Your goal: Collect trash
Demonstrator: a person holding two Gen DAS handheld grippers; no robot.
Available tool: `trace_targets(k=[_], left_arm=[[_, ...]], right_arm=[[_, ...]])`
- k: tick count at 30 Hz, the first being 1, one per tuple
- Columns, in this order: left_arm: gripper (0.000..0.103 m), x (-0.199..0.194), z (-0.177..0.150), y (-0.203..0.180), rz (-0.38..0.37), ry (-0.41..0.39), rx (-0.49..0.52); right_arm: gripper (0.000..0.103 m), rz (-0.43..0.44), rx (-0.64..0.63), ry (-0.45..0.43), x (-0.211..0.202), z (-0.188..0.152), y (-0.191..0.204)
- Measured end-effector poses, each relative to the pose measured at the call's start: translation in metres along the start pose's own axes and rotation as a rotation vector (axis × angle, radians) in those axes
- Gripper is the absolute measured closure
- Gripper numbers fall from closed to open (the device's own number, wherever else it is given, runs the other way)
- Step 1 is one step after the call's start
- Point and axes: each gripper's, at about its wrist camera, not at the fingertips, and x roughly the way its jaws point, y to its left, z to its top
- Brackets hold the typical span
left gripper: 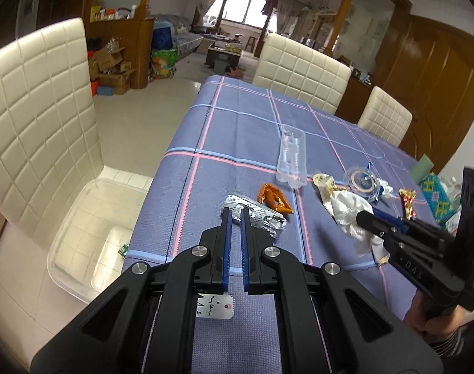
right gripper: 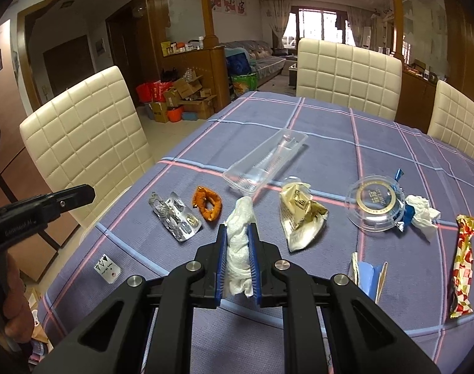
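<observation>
A: Step in hand, as I read it: a piece of trash is already picked up and waiting to go to the bin. The right gripper [right gripper: 238, 233] has its jaws clamped on a crumpled white tissue [right gripper: 238, 243], which stands up between the blue pads, above the worktop [right gripper: 330, 131].

B: And the left gripper [left gripper: 234, 218]?

A: Jaws drawn together, nothing between them. It hovers over the foil blister pack [left gripper: 255, 219]; from its own camera I cannot tell whether the tips touch the foil or hang just above it.

B: Where does the trash go?

A: Probably the clear plastic bin [left gripper: 90, 233] on the white chair [left gripper: 40, 118], beside the worktop's left edge. It looks nearly empty, one small scrap at the bottom.

B: So most of the job remains.

A: Yes. Still lying on the cloth: the orange wrapper [right gripper: 207, 207] just beside the foil, a clear plastic tray [right gripper: 265, 165], a cream packet [right gripper: 299, 218], a round clear lid [right gripper: 375, 205], and a long red-and-gold wrapper [right gripper: 462, 265] well off to the right.

B: Next move?

A: Carry the tissue leftward over the worktop edge, clear of the left gripper, and part the jaws only once above the bin. The left must open before it can take the foil, which is flat and will need a low, edge-on pinch.
</observation>
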Motion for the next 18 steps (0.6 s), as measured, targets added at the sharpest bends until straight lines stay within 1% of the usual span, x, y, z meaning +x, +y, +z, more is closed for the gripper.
trace_targets(k=[2, 3, 5, 7, 8, 10, 11, 12, 13, 14, 15, 16, 18], left_arm=[[0.097, 0.003, -0.001, 0.0, 0.023, 0.004, 0.0], [0.097, 0.007, -0.001, -0.004, 0.043, 0.018, 0.016], [0.094, 0.015, -0.003, -0.011, 0.065, 0.037, 0.022], [0.094, 0.031, -0.006, -0.02, 0.047, 0.083, 0.016], [0.093, 0.036, -0.006, -0.022, 0.039, 0.094, 0.015], [0.087, 0.047, -0.007, -0.032, 0.035, 0.111, 0.023], [0.073, 0.051, -0.007, -0.036, 0.046, 0.112, 0.029], [0.032, 0.054, -0.007, -0.042, 0.062, 0.105, 0.037], [0.008, 0.053, -0.007, -0.046, 0.083, 0.074, 0.041], [0.005, 0.05, -0.007, -0.048, 0.087, 0.032, 0.042], [0.003, 0.046, -0.008, -0.052, 0.113, -0.023, 0.057], [0.003, 0.045, -0.007, -0.057, 0.135, -0.042, 0.083], [0.003, 0.053, -0.006, -0.064, 0.154, -0.028, 0.13]], right_arm=[[0.089, -0.001, 0.003, -0.003, 0.0, 0.0, -0.001], [0.089, -0.002, 0.007, -0.002, 0.0, -0.001, -0.003], [0.089, -0.013, 0.012, -0.002, 0.0, -0.002, -0.007], [0.089, -0.03, 0.015, -0.005, -0.002, -0.002, -0.011], [0.089, -0.038, 0.017, -0.008, -0.003, -0.002, -0.014], [0.089, -0.05, 0.026, -0.012, -0.006, -0.002, -0.02], [0.089, -0.059, 0.03, -0.015, -0.007, -0.002, -0.024], [0.089, -0.066, 0.033, -0.016, -0.009, -0.003, -0.028], [0.089, -0.072, 0.037, -0.017, -0.01, -0.003, -0.031], [0.089, -0.079, 0.042, -0.018, -0.011, -0.004, -0.034], [0.089, -0.082, 0.046, -0.017, -0.011, -0.004, -0.037], [0.089, -0.083, 0.051, -0.016, -0.011, -0.005, -0.04], [0.089, -0.083, 0.062, -0.009, -0.008, -0.005, -0.045]])
